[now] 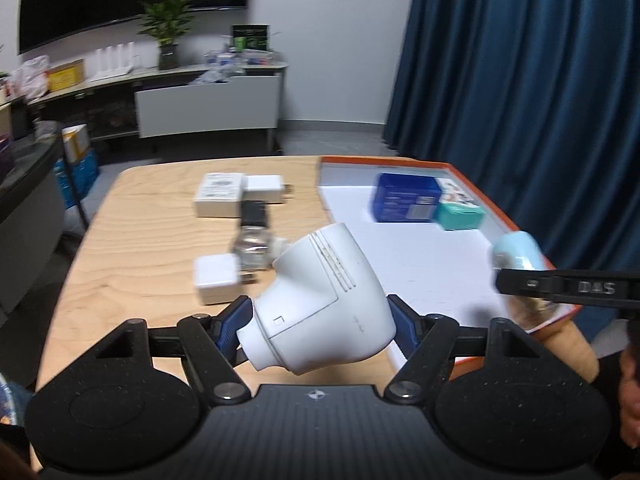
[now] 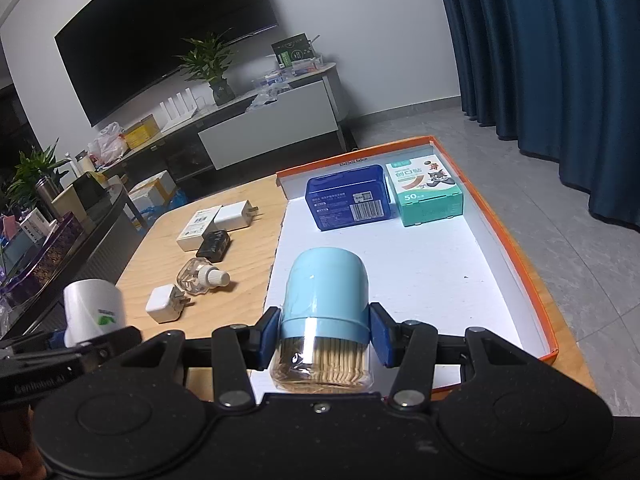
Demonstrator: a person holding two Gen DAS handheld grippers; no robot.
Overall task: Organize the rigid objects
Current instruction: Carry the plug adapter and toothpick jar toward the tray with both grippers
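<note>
Pinched between my left gripper's blue pads, a white plug-in device hangs over the bench; chargers lie at 11 o'clock, the orange tray at 1. From the right wrist, my right gripper clamps a blue-capped toothpick jar over the tray's near end, with a blue box and teal box at 12.

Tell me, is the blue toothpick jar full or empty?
Full, or nearly: the toothpick jar shows toothpicks packed tight behind its clear bottom part.
</note>
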